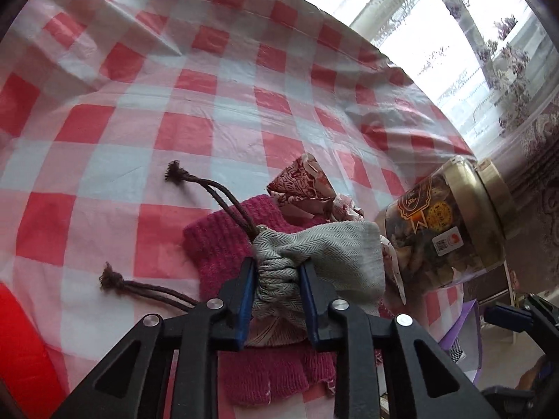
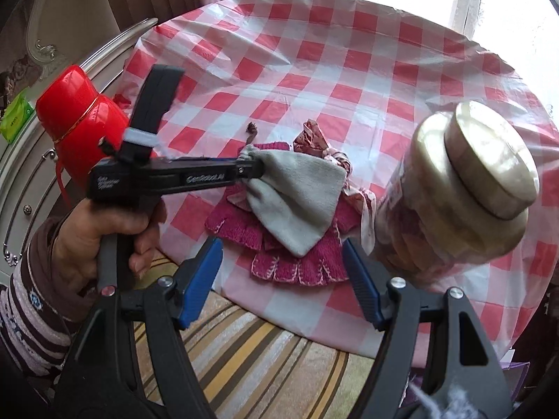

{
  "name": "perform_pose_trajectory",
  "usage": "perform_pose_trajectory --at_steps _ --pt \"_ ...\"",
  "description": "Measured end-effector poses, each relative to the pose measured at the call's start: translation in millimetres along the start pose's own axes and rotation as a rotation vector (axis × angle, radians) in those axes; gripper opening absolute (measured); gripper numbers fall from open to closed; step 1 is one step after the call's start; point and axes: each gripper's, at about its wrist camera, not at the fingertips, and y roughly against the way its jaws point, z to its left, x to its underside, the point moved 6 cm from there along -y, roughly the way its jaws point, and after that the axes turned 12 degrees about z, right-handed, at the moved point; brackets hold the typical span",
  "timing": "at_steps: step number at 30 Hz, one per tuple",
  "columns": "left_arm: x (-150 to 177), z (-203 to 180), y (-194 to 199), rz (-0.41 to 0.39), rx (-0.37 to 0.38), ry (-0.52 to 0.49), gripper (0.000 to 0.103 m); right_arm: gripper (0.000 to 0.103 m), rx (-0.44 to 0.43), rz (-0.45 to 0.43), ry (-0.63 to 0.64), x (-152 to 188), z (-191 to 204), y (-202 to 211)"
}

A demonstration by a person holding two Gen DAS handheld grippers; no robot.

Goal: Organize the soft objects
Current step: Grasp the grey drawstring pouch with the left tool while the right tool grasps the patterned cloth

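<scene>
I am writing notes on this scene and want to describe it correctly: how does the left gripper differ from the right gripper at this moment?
The left gripper is shut on the gathered neck of the grey drawstring pouch, while the right gripper holds nothing. The left gripper's jaws stand narrow; the right gripper's jaws stand wide apart. The left gripper reaches over the pink knitted gloves, while the right gripper's tips are at the table's near edge. Both have blue pads on black arms.

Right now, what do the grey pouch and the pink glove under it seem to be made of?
Grey pouch: woven cloth, probably cotton or linen, matte; a herringbone weave shows and it bunches softly in the left tongs. Pink glove: knitted yarn, likely wool or acrylic; ribbed, slightly fuzzy stitches show.
</scene>
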Motion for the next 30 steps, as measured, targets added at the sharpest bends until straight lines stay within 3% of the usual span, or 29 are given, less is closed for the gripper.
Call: perform_pose_trajectory --at_steps 3,6,15,20,26,28,30 --pt "13 12 24 -0.059 -0.020 0.053 0.026 0.074 0.014 -0.007 0.002 -19 4 -9" --pt "24 23 45 -0.126 -0.126 0.093 0.026 0.074 0.047 -0.007 0.003 -37 4 -23" --pt "30 33 67 -0.248 -0.254 0.105 0.026 0.074 0.173 0.055 -0.039 -78 -16 -80" --pt "30 37 69 -0.270 -0.264 0.111 0.026 0.072 0.203 0.087 -0.080 -90 -30 -108" --pt "31 39 65 -0.260 -0.250 0.119 0.026 0.071 0.313 0.117 -0.072 -98 -39 -131" --pt "31 39 65 -0.259 -0.248 0.117 0.026 0.069 0.309 0.138 -0.089 -98 -45 -139" --pt "31 39 65 -0.259 -0.246 0.117 0.026 0.058 0.300 0.155 -0.115 -98 -51 -145"
